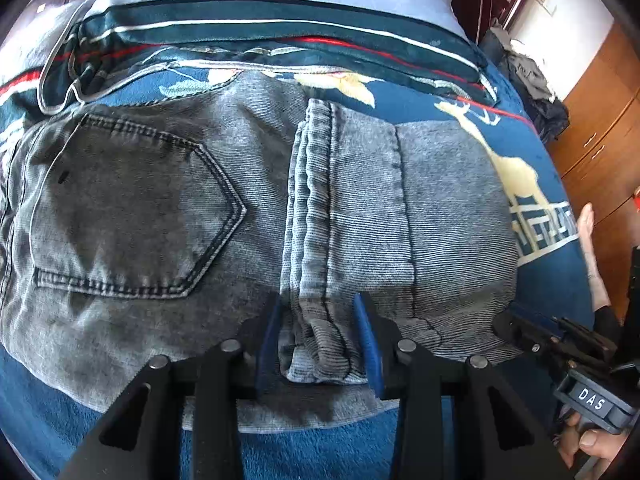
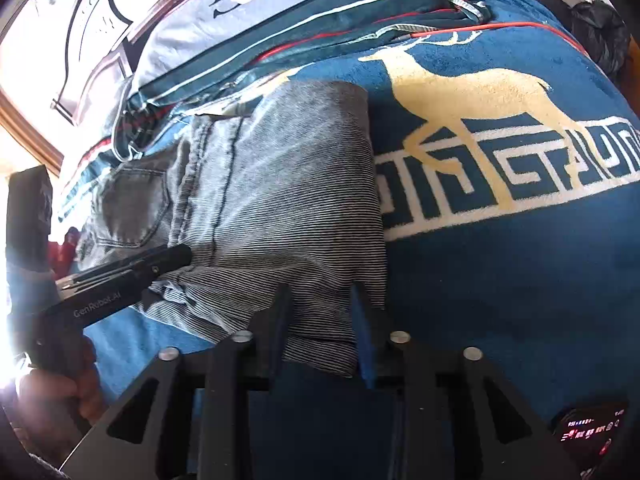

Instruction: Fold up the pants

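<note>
Grey washed jeans (image 1: 248,208) lie on a blue blanket, back pocket (image 1: 132,208) up at the left, the legs folded over so the hem band (image 1: 316,216) lies across the seat. My left gripper (image 1: 320,340) has its blue pads on either side of the hem's near end, jaws part open with the cloth between them. My right gripper (image 2: 320,328) straddles the near corner of the folded leg (image 2: 296,208), jaws part open around the fabric. The left gripper also shows in the right wrist view (image 2: 132,272).
The blue blanket with a cream deer print (image 2: 472,92) covers the bed. Striped bedding and a pillow (image 1: 280,28) lie behind the jeans. A wooden cabinet (image 1: 600,128) stands to the right, with a dark clothes pile (image 1: 536,88) by it.
</note>
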`<action>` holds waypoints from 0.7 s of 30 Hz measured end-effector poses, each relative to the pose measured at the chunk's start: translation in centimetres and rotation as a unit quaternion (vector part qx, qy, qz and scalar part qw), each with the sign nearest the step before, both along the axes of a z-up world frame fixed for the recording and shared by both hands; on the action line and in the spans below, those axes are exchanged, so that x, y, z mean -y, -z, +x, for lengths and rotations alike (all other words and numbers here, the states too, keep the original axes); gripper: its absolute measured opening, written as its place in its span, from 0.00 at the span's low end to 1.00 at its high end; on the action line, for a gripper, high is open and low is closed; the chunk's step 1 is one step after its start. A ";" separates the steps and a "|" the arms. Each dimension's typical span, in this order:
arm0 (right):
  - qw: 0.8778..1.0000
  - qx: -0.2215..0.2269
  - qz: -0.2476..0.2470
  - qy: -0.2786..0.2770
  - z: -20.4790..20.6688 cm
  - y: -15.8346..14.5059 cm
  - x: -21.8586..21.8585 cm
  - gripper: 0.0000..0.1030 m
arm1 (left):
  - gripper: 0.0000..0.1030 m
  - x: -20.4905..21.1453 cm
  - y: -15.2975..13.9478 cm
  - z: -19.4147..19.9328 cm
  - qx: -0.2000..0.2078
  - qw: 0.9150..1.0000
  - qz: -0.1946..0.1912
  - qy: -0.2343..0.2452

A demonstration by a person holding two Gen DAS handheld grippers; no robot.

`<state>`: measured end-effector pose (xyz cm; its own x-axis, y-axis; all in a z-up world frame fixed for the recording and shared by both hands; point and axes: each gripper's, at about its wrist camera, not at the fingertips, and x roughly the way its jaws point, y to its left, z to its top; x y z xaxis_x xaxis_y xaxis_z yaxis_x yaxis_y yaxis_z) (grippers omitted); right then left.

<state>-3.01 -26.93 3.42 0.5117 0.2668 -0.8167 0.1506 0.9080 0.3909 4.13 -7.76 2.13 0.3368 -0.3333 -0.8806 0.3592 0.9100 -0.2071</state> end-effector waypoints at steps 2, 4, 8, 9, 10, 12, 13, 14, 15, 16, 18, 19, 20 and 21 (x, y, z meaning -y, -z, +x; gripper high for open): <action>1.000 0.001 -0.008 -0.002 -0.1 -0.7 -0.4 0.41 | 0.47 -0.9 -0.5 -0.2 -0.004 1.000 -0.014 -0.009; 1.000 0.003 -0.029 -0.009 0.0 -1.5 -1.1 0.48 | 0.58 -1.9 -1.3 -0.4 0.001 1.000 -0.022 -0.020; 0.997 0.005 -0.071 -0.025 0.1 -2.3 -2.6 0.50 | 0.59 -2.6 -2.2 -0.4 0.003 0.999 -0.039 -0.029; 0.997 0.001 -0.076 -0.026 0.1 -2.1 -2.7 0.50 | 0.59 -2.6 -2.2 -0.4 0.002 0.999 -0.038 -0.028; 0.996 -0.004 -0.081 -0.026 0.2 -1.9 -2.9 0.50 | 0.59 -2.6 -2.2 -0.5 0.003 0.999 -0.035 -0.026; 0.995 -0.012 -0.094 -0.029 0.3 -1.5 -3.2 0.50 | 0.59 -2.6 -2.4 -0.6 0.007 0.999 -0.032 -0.021; 0.994 -0.015 -0.105 -0.034 0.4 -1.3 -3.5 0.50 | 0.59 -2.7 -2.6 -0.6 0.008 0.999 -0.033 -0.020; 0.993 -0.018 -0.114 -0.038 0.5 -1.3 -3.7 0.50 | 0.59 -3.0 -2.8 -0.6 0.008 0.999 -0.035 -0.020; 0.991 -0.020 -0.123 -0.040 0.6 -1.4 -4.0 0.51 | 0.59 -3.4 -2.9 -0.5 0.008 0.999 -0.037 -0.022; 0.991 -0.022 -0.126 -0.040 0.5 -1.6 -4.0 0.51 | 0.60 -3.9 -3.1 -0.5 0.009 0.999 -0.039 -0.025; 0.990 -0.025 -0.133 -0.039 0.7 -2.0 -4.4 0.54 | 0.65 -4.9 -3.4 -0.4 0.007 0.998 -0.044 -0.033; 0.990 -0.024 -0.134 -0.038 0.8 -2.3 -4.6 0.54 | 0.67 -5.4 -3.5 -0.3 0.008 0.998 -0.044 -0.037; 0.990 -0.023 -0.135 -0.039 0.8 -2.5 -4.8 0.54 | 0.67 -5.8 -3.6 -0.3 0.009 0.998 -0.044 -0.039; 0.989 -0.021 -0.138 -0.041 0.8 -2.7 -5.1 0.54 | 0.67 -6.3 -3.7 -0.3 0.012 0.998 -0.042 -0.041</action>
<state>-2.19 -21.83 6.16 0.4623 0.0703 -0.8840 0.0828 0.9891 0.1219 3.80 -1.51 5.82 0.3864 -0.3759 -0.8423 0.2896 0.9164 -0.2761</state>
